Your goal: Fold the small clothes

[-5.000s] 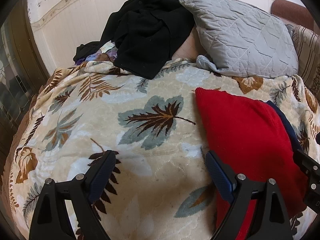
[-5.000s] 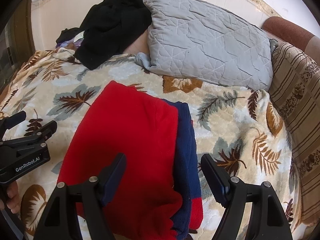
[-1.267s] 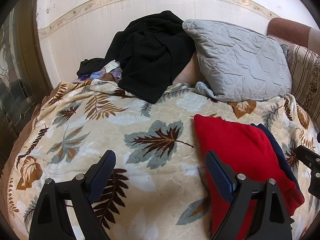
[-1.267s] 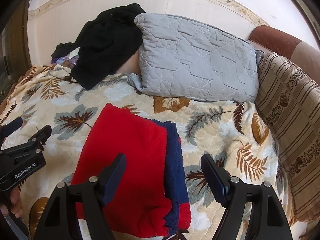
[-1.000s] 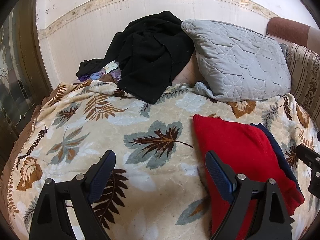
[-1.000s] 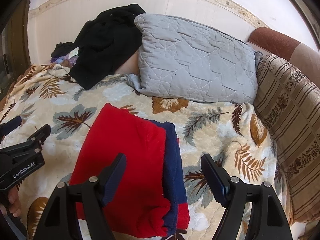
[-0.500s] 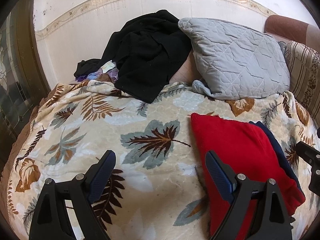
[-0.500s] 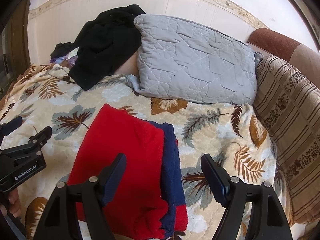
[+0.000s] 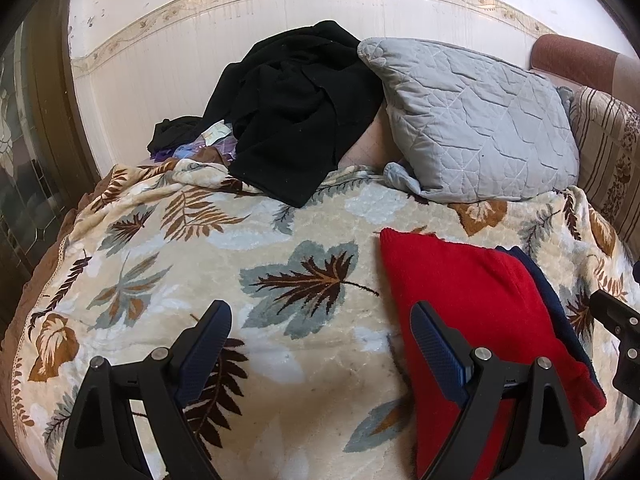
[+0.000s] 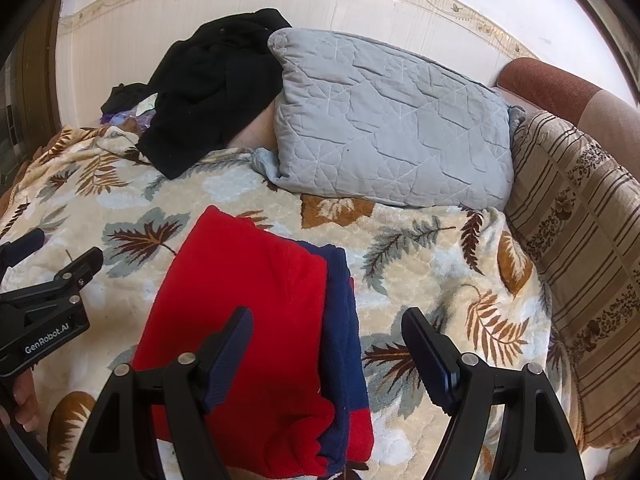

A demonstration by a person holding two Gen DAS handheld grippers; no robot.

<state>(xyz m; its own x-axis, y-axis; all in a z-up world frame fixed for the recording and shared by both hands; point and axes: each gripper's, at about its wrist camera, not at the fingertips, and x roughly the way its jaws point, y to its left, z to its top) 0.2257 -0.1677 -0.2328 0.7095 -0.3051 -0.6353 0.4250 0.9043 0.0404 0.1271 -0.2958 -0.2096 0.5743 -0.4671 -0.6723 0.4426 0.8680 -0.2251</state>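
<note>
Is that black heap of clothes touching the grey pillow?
Touching. In the right wrist view the black clothes drape against the upper left edge of the grey pillow with no gap between them; the left wrist view shows the same overlap.

Your folded garment [image 10: 240, 320], centre of the right wrist frame: bright red over navy blue. Blanket [image 9: 160, 240] under it: cream, with brown, rust and grey-blue leaf print. Pillow [image 10: 384, 128], upper centre: pale grey, quilted lines. Heap of cloth [image 9: 296, 112], upper centre of your left wrist frame: black. Cushion [image 10: 580, 240], right edge: beige, brown stripes, floral bands.
</note>
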